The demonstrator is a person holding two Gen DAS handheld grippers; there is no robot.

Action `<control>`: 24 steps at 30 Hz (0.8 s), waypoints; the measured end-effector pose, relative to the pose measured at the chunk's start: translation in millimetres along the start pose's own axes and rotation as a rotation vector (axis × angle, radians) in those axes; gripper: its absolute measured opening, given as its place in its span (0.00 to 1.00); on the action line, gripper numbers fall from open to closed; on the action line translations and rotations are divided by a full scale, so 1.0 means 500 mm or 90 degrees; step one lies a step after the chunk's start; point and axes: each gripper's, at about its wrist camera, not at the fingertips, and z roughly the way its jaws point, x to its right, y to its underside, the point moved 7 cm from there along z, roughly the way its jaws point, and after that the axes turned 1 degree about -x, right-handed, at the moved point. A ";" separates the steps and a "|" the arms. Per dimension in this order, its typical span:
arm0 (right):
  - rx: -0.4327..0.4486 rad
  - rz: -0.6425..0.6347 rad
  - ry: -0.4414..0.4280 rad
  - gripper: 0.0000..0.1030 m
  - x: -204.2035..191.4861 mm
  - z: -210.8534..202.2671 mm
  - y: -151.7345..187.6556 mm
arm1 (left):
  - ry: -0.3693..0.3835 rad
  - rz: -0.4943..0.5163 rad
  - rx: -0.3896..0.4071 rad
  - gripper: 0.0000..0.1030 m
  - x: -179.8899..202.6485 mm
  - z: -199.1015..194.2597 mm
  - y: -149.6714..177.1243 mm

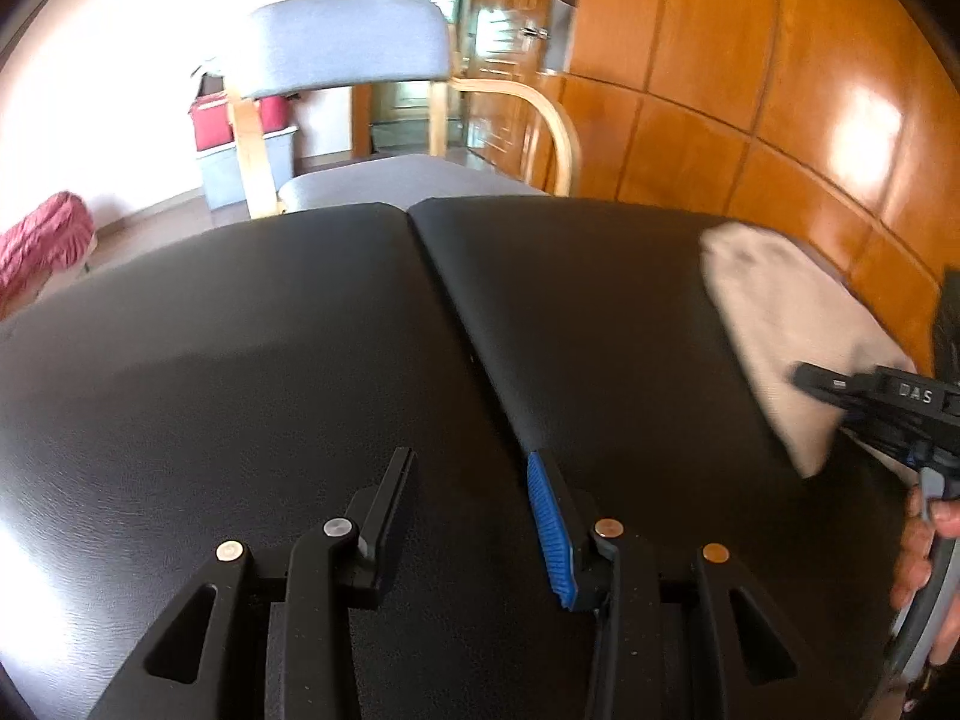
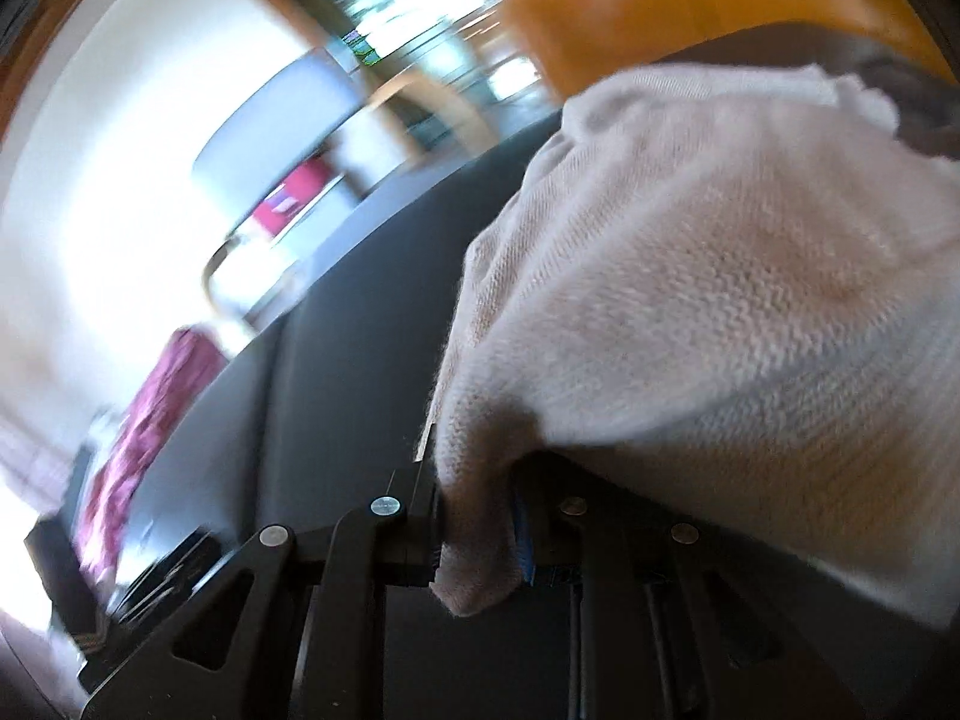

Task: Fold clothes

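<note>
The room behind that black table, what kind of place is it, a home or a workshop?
Most likely a room in a home. An armchair with a grey-blue cushioned back stands behind the black table, glossy wooden panelling covers the wall, and a cream knitted garment lies on the table for folding.

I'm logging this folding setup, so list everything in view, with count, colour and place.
sweater: one, cream knit, on the right side of the table, an edge pinched in the right tongs
table: one, black padded top with a seam down the middle, in front of both tongs
chair: one, pale grey cushions on a light wood frame, behind the table
wood panelling: orange-brown, right wall
red bag: one, on a pale box behind the chair
pink cloth: one, far left beyond the table
left tongs: one, black with a blue pad, open over the bare table, nothing between them
right tongs: one, black, shut on the sweater
hand: one, on the right tongs' handle
</note>
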 end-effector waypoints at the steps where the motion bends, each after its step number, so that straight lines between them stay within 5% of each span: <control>1: -0.017 -0.009 -0.028 0.19 -0.036 0.019 0.022 | -0.005 0.013 0.003 0.37 -0.001 -0.006 0.003; 6: -0.069 -0.023 -0.139 0.23 -0.171 0.076 0.114 | -0.024 0.033 0.010 0.37 -0.030 -0.026 0.013; 11: -0.066 -0.072 -0.126 0.32 -0.212 0.046 0.159 | -0.017 0.040 0.026 0.37 -0.041 -0.046 0.008; 16: 0.072 -0.092 -0.042 0.33 -0.151 -0.090 0.134 | 0.021 0.106 0.054 0.37 0.034 -0.060 -0.029; 19: 0.122 -0.075 0.039 0.36 -0.105 -0.138 0.105 | 0.014 0.198 0.073 0.37 0.112 -0.044 -0.055; 22: 0.140 -0.039 0.048 0.38 -0.069 -0.168 0.081 | 0.016 0.246 0.059 0.37 0.156 -0.021 -0.066; 24: 0.143 -0.032 0.101 0.39 -0.049 -0.167 0.079 | 0.035 0.262 0.052 0.37 0.175 -0.011 -0.072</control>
